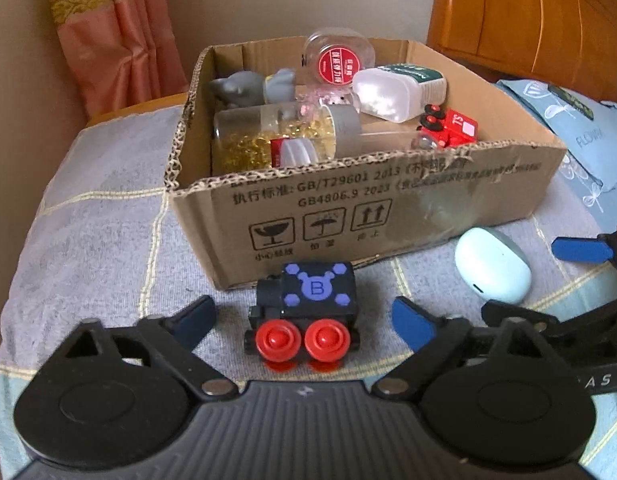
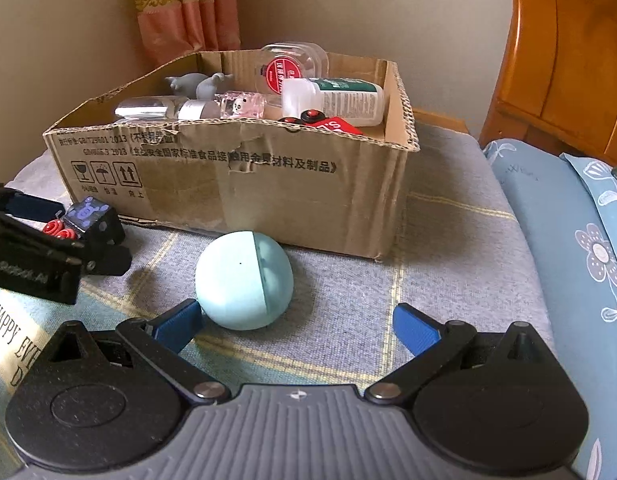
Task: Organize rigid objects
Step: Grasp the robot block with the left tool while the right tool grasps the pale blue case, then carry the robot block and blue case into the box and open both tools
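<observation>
Cardboard, torn along its rim, makes up the open box (image 1: 388,204) sitting on the grey checked blanket (image 1: 88,232); its front is showing "GB/T29601", "GB4806.9 2023" and three handling symbols. Inside are lying a clear bottle of gold capsules (image 1: 268,140), a grey animal figure (image 1: 244,86), a round jar with a red label (image 1: 336,60), a white bottle (image 1: 396,92) and a red toy train (image 1: 448,126).

Just before the box, a black toy train (image 1: 304,312) marked "B", red wheels facing us, is sitting between the fingers of the left gripper (image 1: 304,320), whose blue pads are standing clear of it on both sides.

Further right, a mint-green egg-shaped case (image 2: 242,280) is resting on the blanket; the right gripper (image 2: 296,320) is gaping wide, its left pad (image 2: 180,322) just beside the case, whether touching I cannot tell. Blue floral pillows (image 2: 580,248) are crowding the right edge.
</observation>
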A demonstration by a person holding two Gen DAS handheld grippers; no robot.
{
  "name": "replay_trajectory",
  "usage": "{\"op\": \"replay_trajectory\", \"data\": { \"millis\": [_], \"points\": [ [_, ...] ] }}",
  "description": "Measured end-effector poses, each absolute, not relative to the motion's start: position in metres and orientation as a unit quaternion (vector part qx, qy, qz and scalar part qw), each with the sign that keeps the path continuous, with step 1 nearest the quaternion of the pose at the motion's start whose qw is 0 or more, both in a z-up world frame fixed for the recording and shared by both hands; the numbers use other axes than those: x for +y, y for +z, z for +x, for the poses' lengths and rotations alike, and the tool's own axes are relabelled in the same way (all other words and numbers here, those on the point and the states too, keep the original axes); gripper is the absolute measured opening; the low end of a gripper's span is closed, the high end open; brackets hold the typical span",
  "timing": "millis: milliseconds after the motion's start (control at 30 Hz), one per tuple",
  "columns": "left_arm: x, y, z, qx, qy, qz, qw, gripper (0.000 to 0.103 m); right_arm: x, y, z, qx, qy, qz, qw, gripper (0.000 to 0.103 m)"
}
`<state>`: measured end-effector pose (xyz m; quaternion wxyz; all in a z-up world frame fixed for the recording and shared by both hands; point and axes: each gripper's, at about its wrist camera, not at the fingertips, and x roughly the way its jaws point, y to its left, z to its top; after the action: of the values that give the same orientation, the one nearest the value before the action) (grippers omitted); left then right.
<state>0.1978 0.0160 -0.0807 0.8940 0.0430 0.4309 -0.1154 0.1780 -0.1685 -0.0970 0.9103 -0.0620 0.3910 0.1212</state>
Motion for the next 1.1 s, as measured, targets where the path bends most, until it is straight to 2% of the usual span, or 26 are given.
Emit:
{"op": "replay_trajectory", "data": {
  "millis": [133, 200, 267, 333, 433, 467, 500, 800, 1100],
  "points": [
    [0.017, -0.08, 0.197, 0.422, -0.116, 0.044, 0.898, 0.065, -0.163, -0.097, 0.179, 0.382, 0.148, -0.068, 0.91, 0.1],
    [0.019, -0.079, 0.198, 0.422, -0.114, 0.043, 0.899, 0.06, -0.158, -0.096, 0.179, 0.376, 0.162, -0.076, 0.909, 0.092],
    [0.02, -0.078, 0.198, 0.422, -0.117, 0.039, 0.898, 0.058, -0.154, -0.094, 0.18, 0.372, 0.173, -0.078, 0.909, 0.086],
    [0.021, -0.078, 0.197, 0.421, -0.123, 0.04, 0.898, 0.053, -0.151, -0.093, 0.182, 0.37, 0.179, -0.082, 0.908, 0.082],
    [0.021, -0.078, 0.197, 0.423, -0.129, 0.049, 0.896, 0.052, -0.151, -0.09, 0.182, 0.371, 0.187, -0.086, 0.906, 0.07],
    [0.02, -0.078, 0.196, 0.424, -0.132, 0.054, 0.894, 0.052, -0.15, -0.089, 0.182, 0.372, 0.189, -0.088, 0.904, 0.061],
    [0.02, -0.077, 0.196, 0.425, -0.136, 0.059, 0.893, 0.052, -0.149, -0.087, 0.181, 0.373, 0.19, -0.093, 0.903, 0.058],
    [0.023, -0.06, 0.182, 0.43, -0.178, 0.095, 0.88, 0.051, -0.15, -0.074, 0.172, 0.391, 0.217, -0.123, 0.886, 0.058],
    [0.024, -0.024, 0.17, 0.426, -0.213, 0.119, 0.871, 0.051, -0.167, -0.025, 0.157, 0.366, 0.245, -0.131, 0.888, 0.058]
  ]
}}
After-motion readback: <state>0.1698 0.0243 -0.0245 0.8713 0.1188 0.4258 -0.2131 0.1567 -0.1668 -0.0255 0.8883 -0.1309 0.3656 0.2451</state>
